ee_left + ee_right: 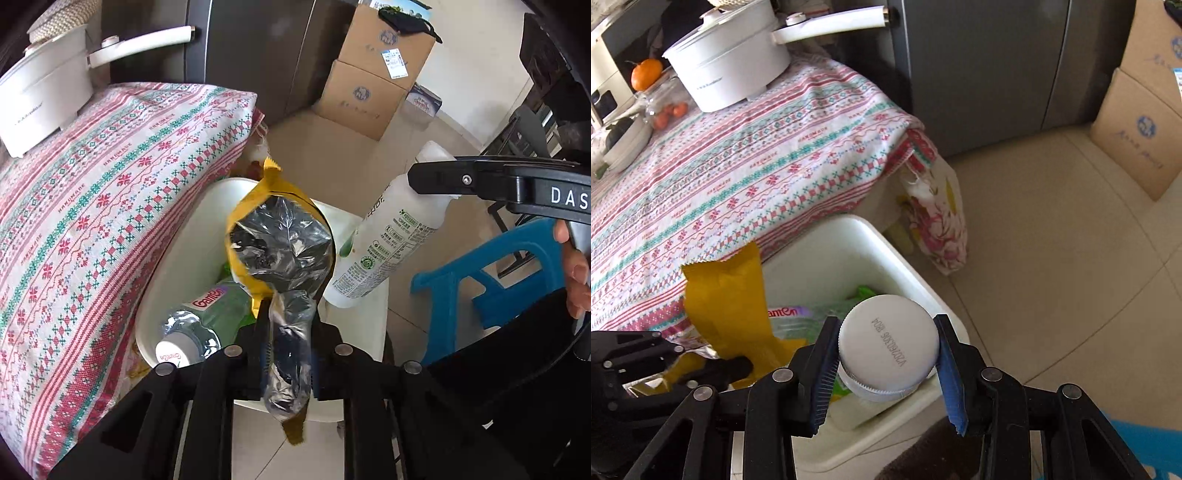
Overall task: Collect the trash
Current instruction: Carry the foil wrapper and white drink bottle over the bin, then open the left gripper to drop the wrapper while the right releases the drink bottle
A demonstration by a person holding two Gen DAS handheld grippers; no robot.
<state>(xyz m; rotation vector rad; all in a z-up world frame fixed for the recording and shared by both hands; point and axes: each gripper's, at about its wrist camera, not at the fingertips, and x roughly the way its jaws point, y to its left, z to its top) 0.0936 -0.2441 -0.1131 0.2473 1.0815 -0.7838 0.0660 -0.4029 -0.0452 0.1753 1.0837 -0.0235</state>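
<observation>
My left gripper (286,328) is shut on a yellow snack bag (280,236) with a silver inside and holds it over the white trash bin (177,266). The bag also shows in the right wrist view (727,295), with the left gripper (713,369) at its lower end. My right gripper (886,354) is shut on a white plastic bottle (888,350), cap toward the camera, above the bin (879,243). In the left wrist view the bottle (391,236) hangs over the bin's right rim. A clear Ganten water bottle (207,314) lies in the bin.
A table with a patterned red and green cloth (85,206) stands left of the bin, a white pot (731,62) on it. Cardboard boxes (373,74) stand by the wall. A blue plastic stool (487,288) is at right. A grey fridge (979,66) is behind.
</observation>
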